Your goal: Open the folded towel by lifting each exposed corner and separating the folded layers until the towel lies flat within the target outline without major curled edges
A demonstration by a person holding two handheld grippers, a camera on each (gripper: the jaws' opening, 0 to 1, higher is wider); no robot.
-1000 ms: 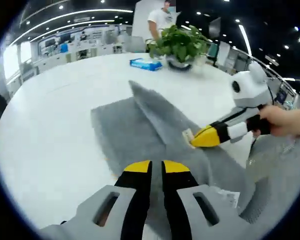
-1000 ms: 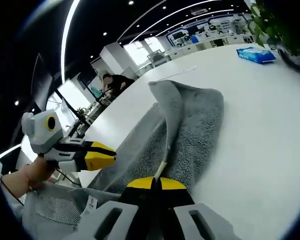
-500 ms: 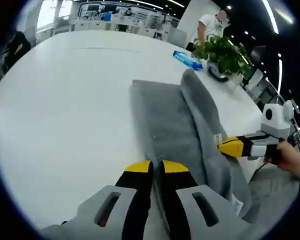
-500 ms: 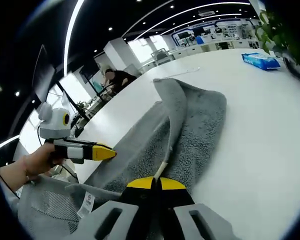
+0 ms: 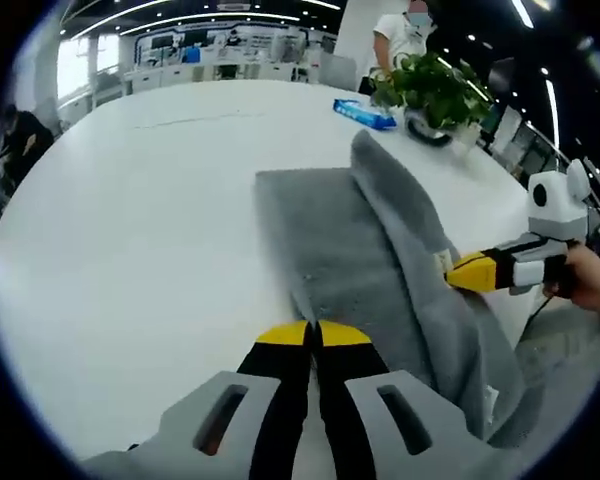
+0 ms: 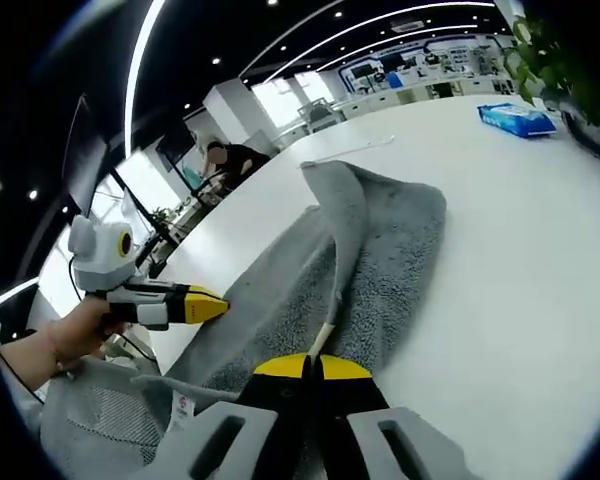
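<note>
Surface: white table (image 5: 130, 230), broad and bare left of the grey towel (image 5: 330, 250); open-plan office behind.
Left gripper (image 5: 314, 335): low over the table, jaws pressed together on the towel's near edge; in the right gripper view a hand (image 6: 75, 335) holds it level, its yellow tip touching the towel's left edge.
Right gripper (image 6: 310, 365): jaws closed, pinching a raised fold of towel at its pale hem; in the left gripper view it reaches in from the right, tip against the fold.
Towel: one layer flat, the other standing as a ridge between the grippers.
Far edge: potted plant (image 5: 430, 90), blue packet (image 5: 365, 113), well apart from the towel.
Near edge: mesh chair (image 6: 110, 420) below the towel's hanging end.
</note>
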